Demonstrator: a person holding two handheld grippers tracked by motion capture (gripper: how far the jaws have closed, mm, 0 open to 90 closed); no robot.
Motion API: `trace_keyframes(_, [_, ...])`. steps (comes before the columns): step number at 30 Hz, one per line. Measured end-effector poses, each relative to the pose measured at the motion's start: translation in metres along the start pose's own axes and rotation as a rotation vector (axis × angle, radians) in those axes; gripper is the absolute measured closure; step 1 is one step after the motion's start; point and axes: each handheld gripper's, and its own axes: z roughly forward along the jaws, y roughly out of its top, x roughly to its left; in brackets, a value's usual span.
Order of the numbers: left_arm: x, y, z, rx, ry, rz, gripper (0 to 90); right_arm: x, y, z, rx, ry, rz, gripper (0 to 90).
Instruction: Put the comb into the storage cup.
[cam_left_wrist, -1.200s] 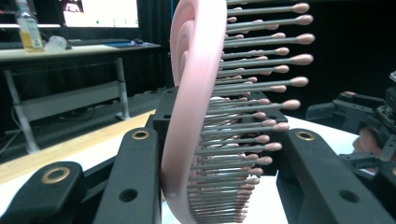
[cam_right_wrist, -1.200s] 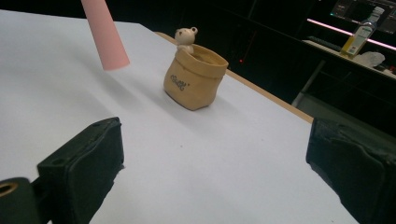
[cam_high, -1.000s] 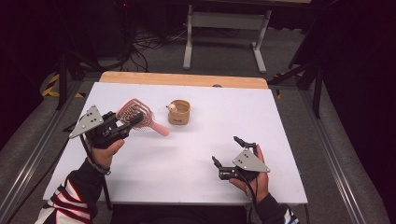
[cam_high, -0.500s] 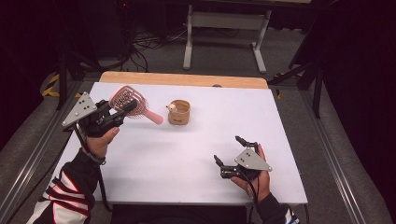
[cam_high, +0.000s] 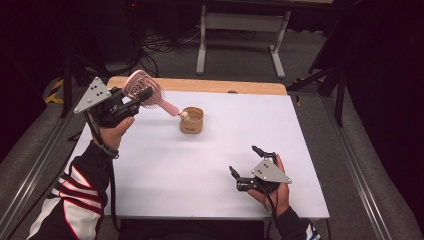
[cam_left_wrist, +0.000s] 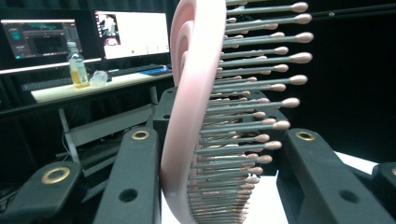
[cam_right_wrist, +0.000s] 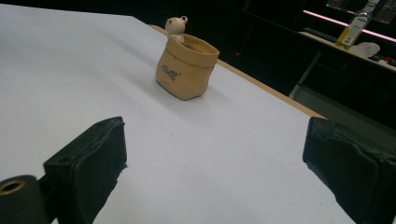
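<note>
Pink hairbrush (cam_high: 142, 92) clamped by its head in the left gripper (cam_high: 131, 100), fingers (cam_left_wrist: 135, 186) closed on both sides of the head, bristles facing one finger in the left gripper view. Left hand (cam_high: 114, 131) raised at the left edge of the white counter (cam_high: 165, 170), forearm in a striped sleeve (cam_high: 75, 200) coming up from the bottom, gripper pointing right and away. Brush handle slants down-right toward the tan pot (cam_high: 191, 120), its tip just beside the pot's rim; contact unclear. Pot stands upright mid-counter; a small bear figure (cam_right_wrist: 175, 27) peeks over its rim, the rest of the inside can't be seen. Right hand (cam_high: 272, 187) low near the front right of the counter, right gripper (cam_high: 246, 162) pointing toward the pot, fingers (cam_right_wrist: 91, 158) spread wide, nothing between them.
</note>
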Motion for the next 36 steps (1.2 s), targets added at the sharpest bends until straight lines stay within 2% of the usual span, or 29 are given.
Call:
trace_keyframes(9, [-0.004, 0.013, 0.023, -0.017, -0.027, 0.002, 62.8, -0.001, -0.001, 0.000, 0.000, -0.008, 0.005, 6.9])
trace_keyframes(16, [-0.010, 0.014, 0.040, -0.014, -0.049, -0.007, 62.8, -0.001, -0.001, 0.000, 0.001, -0.004, 0.006, 6.9])
trace_keyframes(25, [-0.018, 0.006, 0.065, 0.028, -0.067, -0.008, 62.8, -0.001, -0.002, 0.000, 0.003, 0.000, 0.002, 6.9])
trace_keyframes(28, [-0.019, 0.003, 0.069, 0.053, -0.055, 0.008, 62.8, -0.001, -0.001, 0.000, 0.002, 0.003, -0.004, 6.9])
trace_keyframes(36, [-0.018, -0.008, 0.079, 0.094, -0.045, 0.010, 62.8, 0.000, -0.002, 0.001, 0.011, 0.011, -0.008, 6.9])
